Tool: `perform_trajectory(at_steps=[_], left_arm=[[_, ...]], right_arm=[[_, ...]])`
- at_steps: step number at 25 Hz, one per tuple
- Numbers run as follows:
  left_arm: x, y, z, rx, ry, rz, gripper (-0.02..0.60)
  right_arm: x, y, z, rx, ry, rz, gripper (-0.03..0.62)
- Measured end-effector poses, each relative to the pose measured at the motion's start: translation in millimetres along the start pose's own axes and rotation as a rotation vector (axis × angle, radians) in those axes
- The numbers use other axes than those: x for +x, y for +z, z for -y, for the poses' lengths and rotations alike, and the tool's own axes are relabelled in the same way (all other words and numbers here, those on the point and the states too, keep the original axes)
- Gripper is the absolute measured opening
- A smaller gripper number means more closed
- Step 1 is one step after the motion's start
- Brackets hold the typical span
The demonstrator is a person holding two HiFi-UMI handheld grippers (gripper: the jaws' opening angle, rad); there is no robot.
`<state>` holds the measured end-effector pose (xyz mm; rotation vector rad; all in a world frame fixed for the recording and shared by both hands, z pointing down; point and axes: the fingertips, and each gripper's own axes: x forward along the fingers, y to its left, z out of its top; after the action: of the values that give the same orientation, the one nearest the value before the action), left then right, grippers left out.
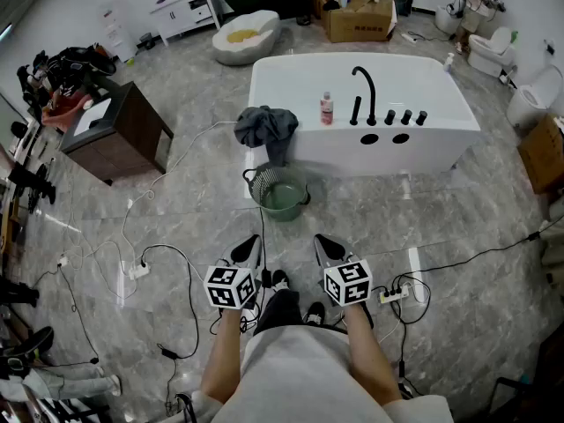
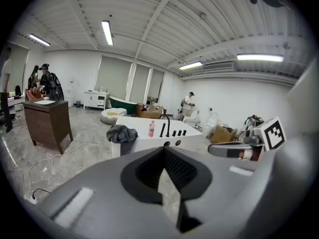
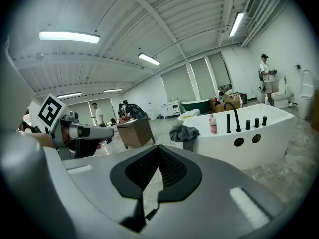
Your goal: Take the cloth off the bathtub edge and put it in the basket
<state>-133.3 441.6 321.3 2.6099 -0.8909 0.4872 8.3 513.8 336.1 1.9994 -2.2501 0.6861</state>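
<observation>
A dark grey cloth point(image 1: 265, 126) hangs crumpled over the near left corner of the white bathtub point(image 1: 441, 139). On the floor just in front of that corner stands a round green basket point(image 1: 280, 194). Both grippers are held low and side by side, well short of the tub. My left gripper point(image 1: 249, 247) is shut and empty, and so is my right gripper point(image 1: 329, 247). In the left gripper view the shut left gripper point(image 2: 167, 183) points toward the cloth point(image 2: 122, 133). The right gripper view has the cloth point(image 3: 183, 132) beyond the shut right gripper point(image 3: 149, 188). The basket is hidden in both gripper views.
A pink bottle point(image 1: 327, 108) and a black faucet point(image 1: 364, 86) stand on the tub's near rim. A brown cabinet point(image 1: 119, 130) is at the left. Cables point(image 1: 167, 263) and a power strip point(image 1: 397, 295) lie on the floor. Toilets point(image 1: 529, 100) and cardboard boxes point(image 1: 361, 20) stand further off.
</observation>
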Motion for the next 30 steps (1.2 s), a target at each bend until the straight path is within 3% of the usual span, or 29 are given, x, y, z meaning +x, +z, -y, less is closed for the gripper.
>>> perform_trajectory(at_steps=[7, 17, 30], left_arm=[[18.8, 7.1, -13.7, -0.013, 0.005, 0.004, 0.055], [78.2, 12.0, -47.9, -0.065, -0.006, -0.031, 0.055], [179.8, 72.9, -167.5, -0.124, 0.007, -0.060, 0.055]], right_arm=[[2.8, 3.2, 15.5, 0.118, 0.062, 0.022, 0.000], [46.9, 0.6, 62.7, 0.124, -0.010, -0.031, 0.000], [192.7, 43.1, 106.8, 0.191, -0.041, -0.079, 0.001]])
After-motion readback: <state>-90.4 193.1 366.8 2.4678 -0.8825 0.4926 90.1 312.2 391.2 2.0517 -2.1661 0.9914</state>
